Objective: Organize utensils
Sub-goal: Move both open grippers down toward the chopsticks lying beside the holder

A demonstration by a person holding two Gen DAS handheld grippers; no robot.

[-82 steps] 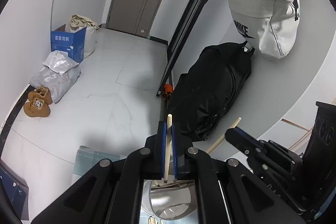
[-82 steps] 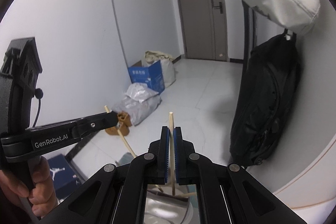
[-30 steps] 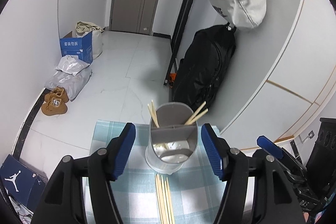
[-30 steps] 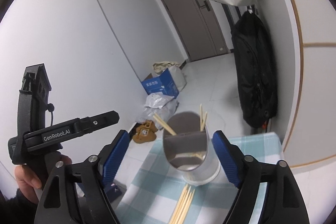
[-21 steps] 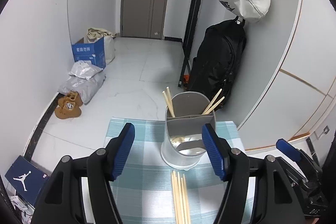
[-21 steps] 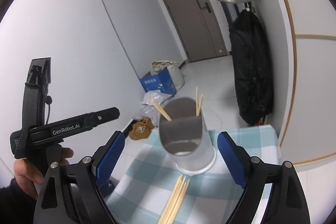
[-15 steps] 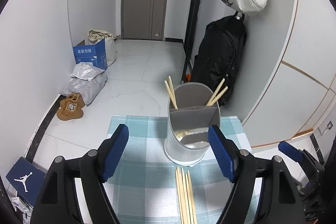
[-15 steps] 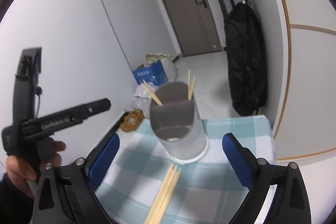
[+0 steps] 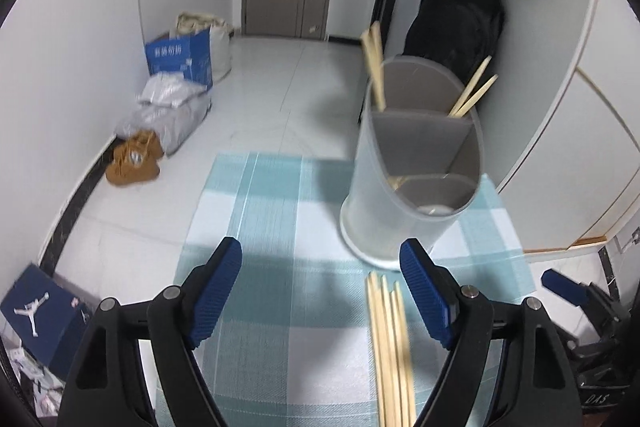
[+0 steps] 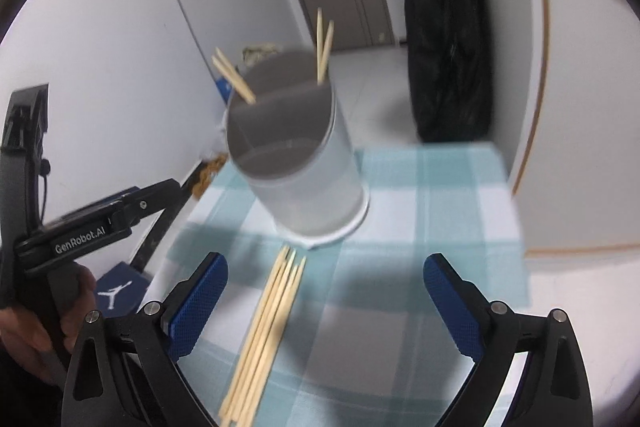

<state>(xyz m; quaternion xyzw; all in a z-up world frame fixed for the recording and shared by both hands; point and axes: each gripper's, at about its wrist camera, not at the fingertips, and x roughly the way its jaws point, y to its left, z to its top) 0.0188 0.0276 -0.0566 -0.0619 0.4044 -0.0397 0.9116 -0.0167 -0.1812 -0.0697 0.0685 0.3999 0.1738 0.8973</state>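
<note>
Both claws are empty: the left gripper (image 9: 321, 291) has just been opening with nothing between its jaws, and the right gripper (image 10: 326, 301) gapes wide. Loose chopsticks (image 10: 266, 327) lie near them on the checked cloth (image 10: 432, 211). Just beyond, the divided holder (image 9: 416, 163) already has four chopsticks in its far compartments, so I judge the sorting roughly half done.

White walls (image 9: 100, 7) — pale tiled floor (image 9: 280, 87)

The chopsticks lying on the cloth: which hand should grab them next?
Probably the right. The loose chopsticks lie between the open right hand-held gripper fingers; in the left hand-held gripper view they sit off-centre, beside one finger.
</note>
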